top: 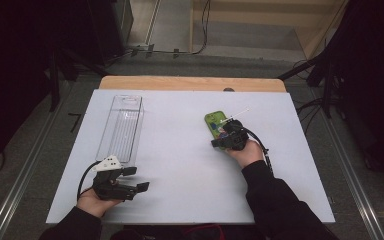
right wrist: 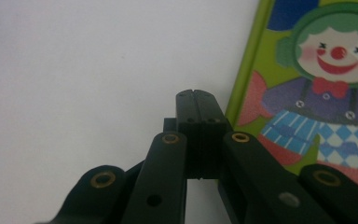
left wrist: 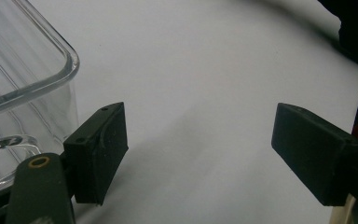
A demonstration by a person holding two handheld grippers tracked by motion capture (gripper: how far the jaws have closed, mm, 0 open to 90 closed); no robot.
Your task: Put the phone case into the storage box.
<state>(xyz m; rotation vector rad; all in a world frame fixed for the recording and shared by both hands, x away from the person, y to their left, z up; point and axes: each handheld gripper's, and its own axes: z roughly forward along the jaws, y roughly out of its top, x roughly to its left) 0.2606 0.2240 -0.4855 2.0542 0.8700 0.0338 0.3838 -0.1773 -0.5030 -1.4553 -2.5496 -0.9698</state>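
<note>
On the white table (top: 180,165), the right gripper (top: 228,131) sits over the near end of a green clown case (top: 215,124), held in the person's right hand (top: 248,151). Its 2 jaws are clenched flat against each other with nothing between them. In the right gripper view the closed tips (right wrist: 196,105) rest just beside the case's long green edge, close to touching it, though contact cannot be confirmed. The lid (right wrist: 321,84) shows a clown with a green wig, red nose, red bow tie and blue checked trousers. The case lies flat, right of the table's centre and toward the far side, angled slightly. A thin white stick (top: 236,115) lies at the case's far right corner, pointing away to the right.

The left gripper (top: 135,179) rests near the table's front left, cradled in the left hand (top: 96,202), with its grey 3-cornered plate (top: 108,163) on top. Its jaws stand released and wide apart, and only bare table lies between them. A clear plastic box (top: 122,127) stands just beyond this gripper, its long side running away from the person. In the left gripper view the box's rounded near corner (left wrist: 51,70) rises just beside one pad (left wrist: 100,149), without touching it. The box and the case lie well apart.
</note>
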